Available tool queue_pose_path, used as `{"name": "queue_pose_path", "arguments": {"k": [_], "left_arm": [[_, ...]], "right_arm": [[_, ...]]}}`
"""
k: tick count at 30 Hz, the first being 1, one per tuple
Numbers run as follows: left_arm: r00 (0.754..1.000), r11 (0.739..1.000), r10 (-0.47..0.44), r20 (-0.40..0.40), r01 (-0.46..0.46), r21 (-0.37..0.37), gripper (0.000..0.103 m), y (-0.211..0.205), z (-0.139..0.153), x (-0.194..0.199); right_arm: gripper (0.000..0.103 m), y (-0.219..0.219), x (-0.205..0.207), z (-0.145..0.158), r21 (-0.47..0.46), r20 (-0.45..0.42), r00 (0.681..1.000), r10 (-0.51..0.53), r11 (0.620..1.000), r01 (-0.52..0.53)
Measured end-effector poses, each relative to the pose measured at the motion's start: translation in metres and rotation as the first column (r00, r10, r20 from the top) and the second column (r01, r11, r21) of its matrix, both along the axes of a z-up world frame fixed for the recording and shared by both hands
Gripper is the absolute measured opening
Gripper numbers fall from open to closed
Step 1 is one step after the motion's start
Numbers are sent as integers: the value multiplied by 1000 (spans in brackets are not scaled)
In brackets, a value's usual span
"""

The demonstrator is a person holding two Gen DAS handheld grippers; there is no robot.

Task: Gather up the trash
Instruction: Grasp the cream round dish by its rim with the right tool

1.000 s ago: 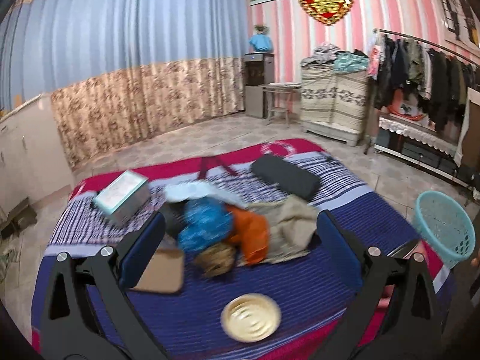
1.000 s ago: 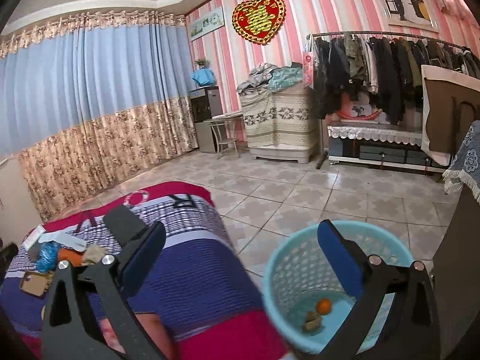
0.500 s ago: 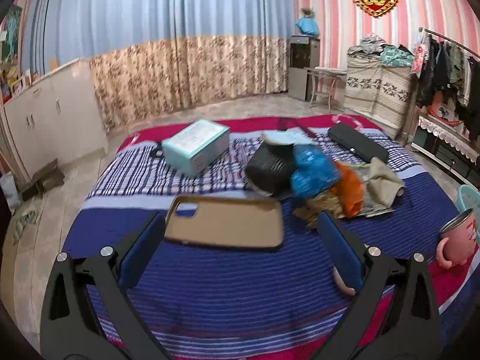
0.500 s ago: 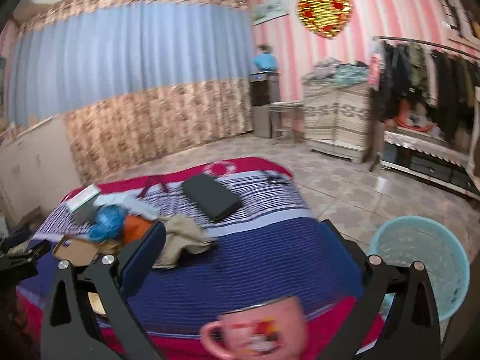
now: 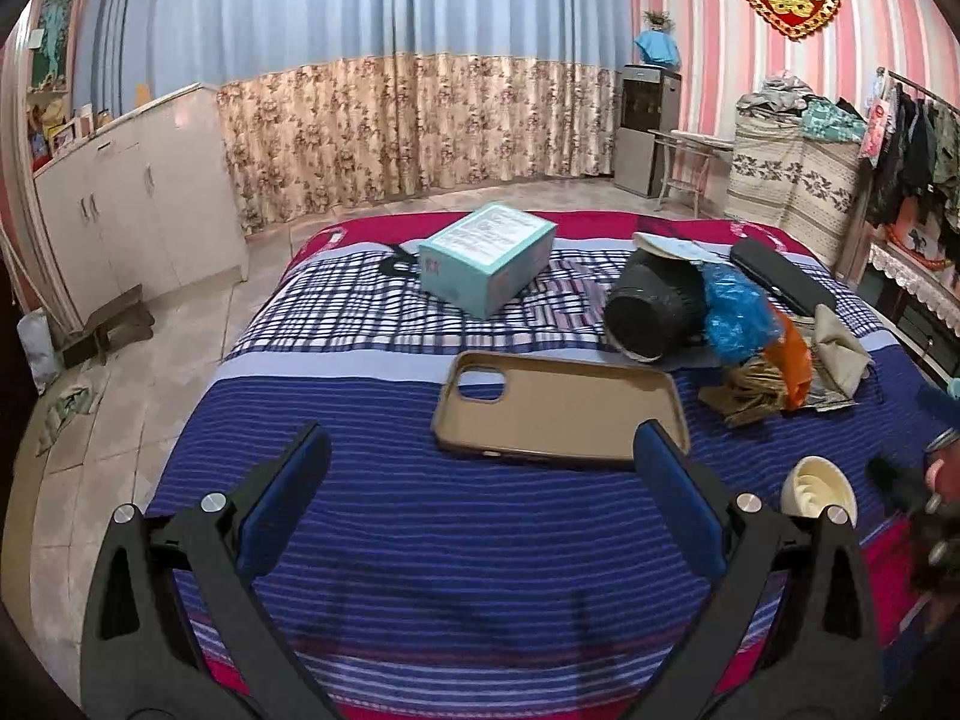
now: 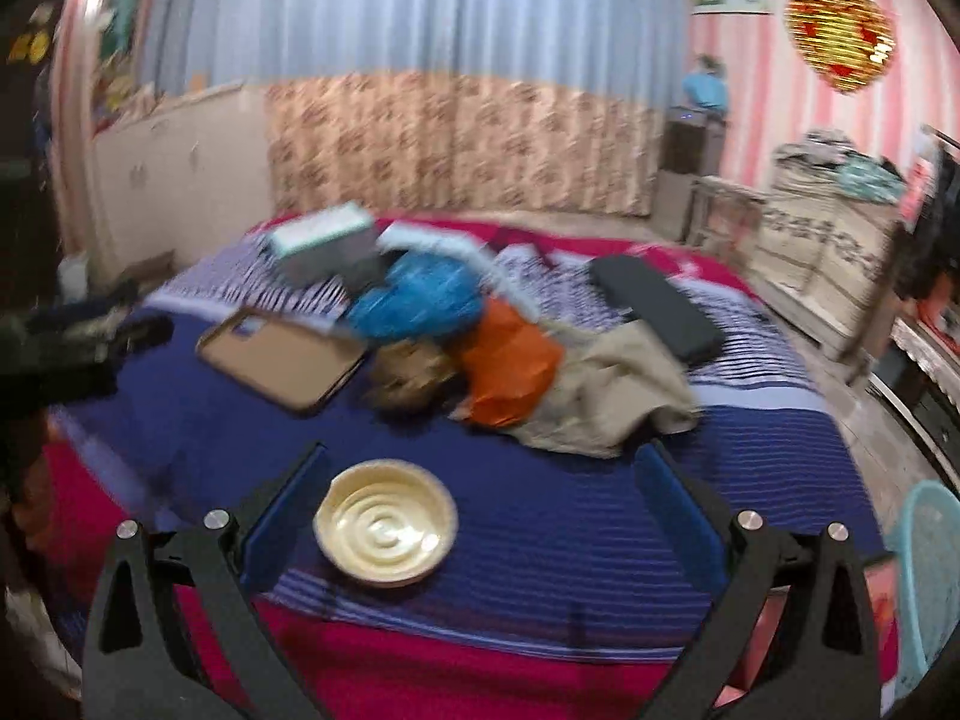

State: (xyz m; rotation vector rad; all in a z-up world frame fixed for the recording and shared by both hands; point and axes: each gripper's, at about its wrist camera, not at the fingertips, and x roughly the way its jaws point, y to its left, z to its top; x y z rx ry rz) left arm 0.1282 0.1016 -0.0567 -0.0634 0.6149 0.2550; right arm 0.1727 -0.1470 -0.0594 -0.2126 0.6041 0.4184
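Heaped at the middle-right of the striped blue, white and red bedspread (image 5: 456, 546): a crumpled blue plastic bag (image 5: 735, 315), an orange plastic bag (image 5: 795, 363) touching it, a tangle of tan straw-like scraps (image 5: 753, 387) just below, and a rumpled beige cloth (image 5: 840, 348) on the far side. Same heap in the blurred right wrist view, blue bag (image 6: 420, 297) behind orange (image 6: 510, 366), beige cloth (image 6: 606, 402) spreading toward the right. Against the heap, a black round container lying on its side (image 5: 657, 312). Just beside it, nearer the camera, a tan rubber phone case (image 5: 561, 405) lying flat, hollow side up. Farther back, a pale teal cardboard box (image 5: 486, 258); to the right, a long flat black case (image 5: 783, 282). Near the bed's front edge, a cream round lid with concentric ridges (image 6: 387, 522), hollow up. At the far right edge of the right wrist view, a light blue plastic mesh basket (image 6: 927, 558) beside the bed.

Left gripper (image 5: 477, 501) spread wide, nothing between the blue pads, hovering over bare bedspread short of the phone case. Right gripper (image 6: 480, 507) likewise spread wide and empty, the cream lid just inside its left finger.
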Motion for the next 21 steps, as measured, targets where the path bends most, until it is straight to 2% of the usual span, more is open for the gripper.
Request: {"name": "queue_pose_path", "arguments": {"k": [3,8,10,12,13,16,21], "left_arm": [[1000,1000,6,-2,-6,-2,98,4,-2,1],[1000,1000,6,-18,-6,-3,98,5,-9,4],[1000,1000,4,-24,-4,-3,98,3,-10,5],[999,1000,2,-38,-2,-8,98,1,-13,8],[999,1000,1,-41,-1,-9,98,0,-14,9],[999,1000,-16,-52,16,-11,98,-7,-16,12],[996,998,-63,-56,62,-30,98,-30,-13,25]], "right_arm": [[99,11,10,-19,-16,-77,996,34,999,-36],[95,16,20,-35,-23,-145,988,59,998,-63],[73,16,22,-39,-8,-173,981,84,996,-87],[61,16,23,-40,11,-194,975,106,994,-106],[61,14,23,-40,19,-196,974,112,994,-110],[61,6,21,-32,57,-181,977,110,993,-101],[61,-22,16,4,32,-41,999,16,999,-15]]}}
